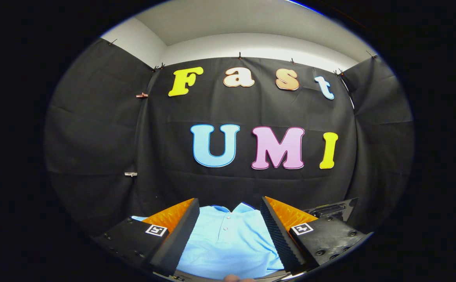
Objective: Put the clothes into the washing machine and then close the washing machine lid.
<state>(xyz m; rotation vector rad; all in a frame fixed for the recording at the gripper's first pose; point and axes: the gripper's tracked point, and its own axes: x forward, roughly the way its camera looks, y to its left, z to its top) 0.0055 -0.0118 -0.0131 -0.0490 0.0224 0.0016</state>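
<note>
Shirt (228,243), pale blue with a buttoned collar at twelve o'clock, lies flat beneath my gripper (228,235), whose fingers stand wide apart, touching nothing, over it.

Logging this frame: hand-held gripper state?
Hand-held gripper: open, fingers spread either side of the light blue shirt, not pressing on it.

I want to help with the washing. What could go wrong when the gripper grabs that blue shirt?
The gripper is open, fingers apart, with the light blue shirt lying flat between them. Closing here might pinch only the top layer near the collar and buttons, so the shirt could slip free or trail when lifted. A dark object sits just beyond one finger; a swing that way might bump it.
</note>
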